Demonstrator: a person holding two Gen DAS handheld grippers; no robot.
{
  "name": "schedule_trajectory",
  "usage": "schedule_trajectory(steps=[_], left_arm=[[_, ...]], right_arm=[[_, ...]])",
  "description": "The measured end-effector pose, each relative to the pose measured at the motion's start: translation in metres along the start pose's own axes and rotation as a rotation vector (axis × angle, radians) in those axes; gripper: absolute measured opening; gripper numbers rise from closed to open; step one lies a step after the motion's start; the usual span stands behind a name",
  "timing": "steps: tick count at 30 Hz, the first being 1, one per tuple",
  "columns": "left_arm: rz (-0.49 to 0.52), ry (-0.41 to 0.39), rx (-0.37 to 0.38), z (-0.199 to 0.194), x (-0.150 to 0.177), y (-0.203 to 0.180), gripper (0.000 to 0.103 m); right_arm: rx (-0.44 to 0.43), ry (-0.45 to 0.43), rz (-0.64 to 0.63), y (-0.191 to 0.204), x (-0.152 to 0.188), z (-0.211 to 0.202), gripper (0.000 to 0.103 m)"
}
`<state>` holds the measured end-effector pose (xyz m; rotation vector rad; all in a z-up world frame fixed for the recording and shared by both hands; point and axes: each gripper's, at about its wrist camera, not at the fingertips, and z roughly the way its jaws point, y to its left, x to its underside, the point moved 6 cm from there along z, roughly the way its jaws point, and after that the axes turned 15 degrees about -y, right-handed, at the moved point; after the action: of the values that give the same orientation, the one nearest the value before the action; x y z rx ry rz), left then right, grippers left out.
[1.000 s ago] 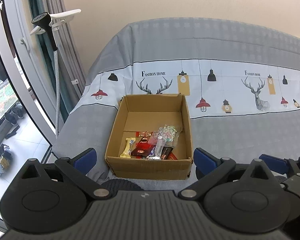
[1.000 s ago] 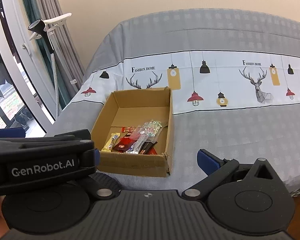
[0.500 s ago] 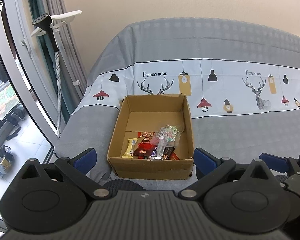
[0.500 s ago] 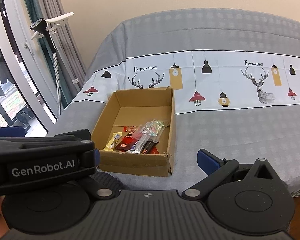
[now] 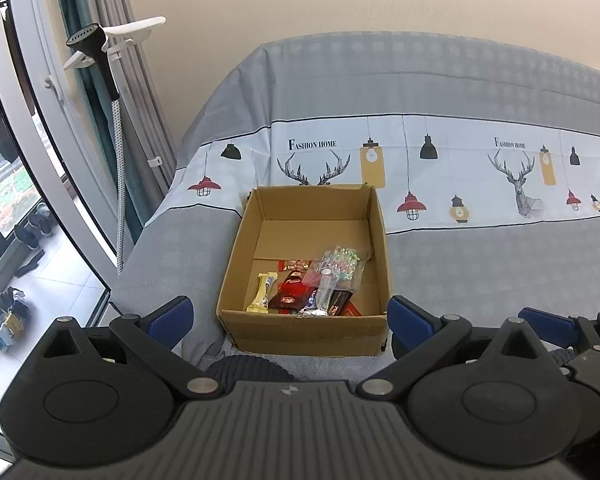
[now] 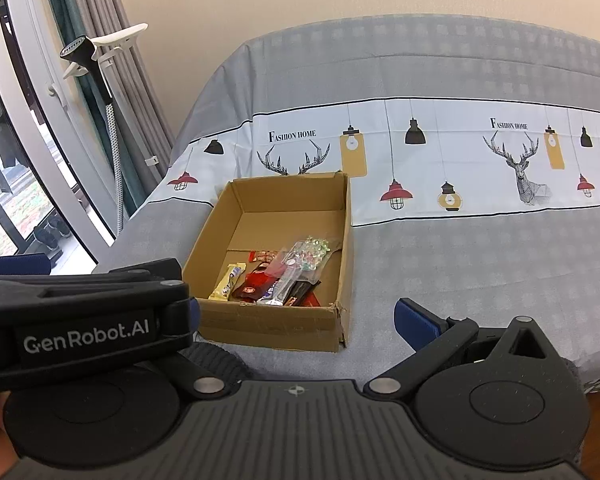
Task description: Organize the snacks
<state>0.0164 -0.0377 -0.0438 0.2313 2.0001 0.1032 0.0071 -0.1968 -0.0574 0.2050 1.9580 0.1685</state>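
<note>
I hold both tools back from the cardboard box (image 5: 306,268), which sits on the bed (image 5: 480,272) near its left edge, just short of the near edge. My left gripper (image 5: 290,312) has its blue fingers (image 5: 410,316) spread wide with nothing between them, and the box's near wall shows in the gap. My right gripper (image 6: 296,316) is likewise wide apart and empty, though the left tool's body covers most of its left finger in that view.

The snacks (image 5: 312,284) lie heaped in the near half of the box: a yellow bar (image 5: 262,292) against the left wall, a dark red packet (image 5: 292,290) in the middle, a clear bag of small candies (image 5: 338,266) on top towards the right wall. The far half is bare cardboard.

I judge all of these light and soft. The foil wrappers look slippery and will crumple, so I would pinch each across its flat middle or by a sealed end. The clear bag is floppy, its contents loose; its top seam seems the safest hold. The box is stiff but thin-walled, with a torn near right corner (image 6: 338,308).

Against a second ago, little has changed: the box sits slightly higher in both views, the snacks lie as they did, and both grippers stay equally wide.
</note>
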Motion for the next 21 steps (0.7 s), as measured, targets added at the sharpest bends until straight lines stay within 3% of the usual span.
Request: schedule_trajectory(steps=[21], left_arm=[[0.013, 0.0, -0.008, -0.0022, 0.0017, -0.0007, 0.103]], right_arm=[[-0.016, 0.005, 0.0, 0.0011, 0.002, 0.0005, 0.102]])
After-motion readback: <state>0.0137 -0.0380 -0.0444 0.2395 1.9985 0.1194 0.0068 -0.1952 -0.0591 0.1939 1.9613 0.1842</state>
